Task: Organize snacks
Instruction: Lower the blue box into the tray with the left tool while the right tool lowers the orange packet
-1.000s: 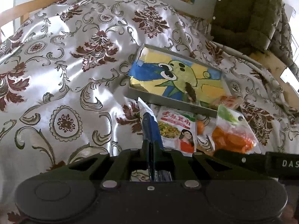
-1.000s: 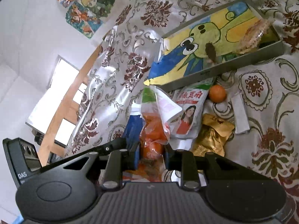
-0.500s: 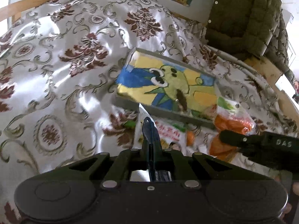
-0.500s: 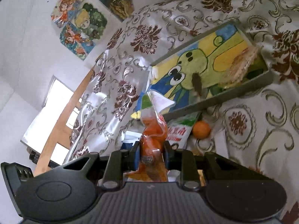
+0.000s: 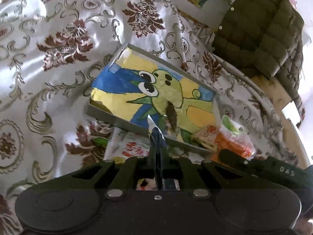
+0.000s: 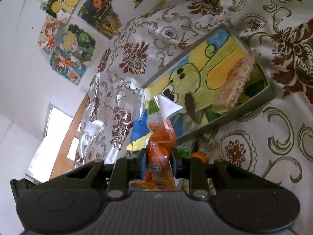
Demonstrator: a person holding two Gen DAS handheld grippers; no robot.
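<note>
Snacks are in both claws at once. The left gripper (image 5: 156,156) has its jaws pinched together on the flat edge of a dark blue packet (image 5: 156,139), which stands up thin between them. The right gripper (image 6: 158,154) is clamped on the lower part of an orange bag (image 6: 159,137), whose clear top curls over above the jaws. Each pack is held by an end, I judge so that it hangs free for dropping in. Just beyond both lies the grey tray (image 5: 109,115), its floor lined with a cartoon drawing, on the flowered cloth (image 5: 49,74). A wafer pack (image 6: 234,80) already rests inside against the far wall. Outside the near wall lie a printed pouch (image 5: 133,146) and an orange (image 6: 199,155), seemingly not yet sorted.
</note>
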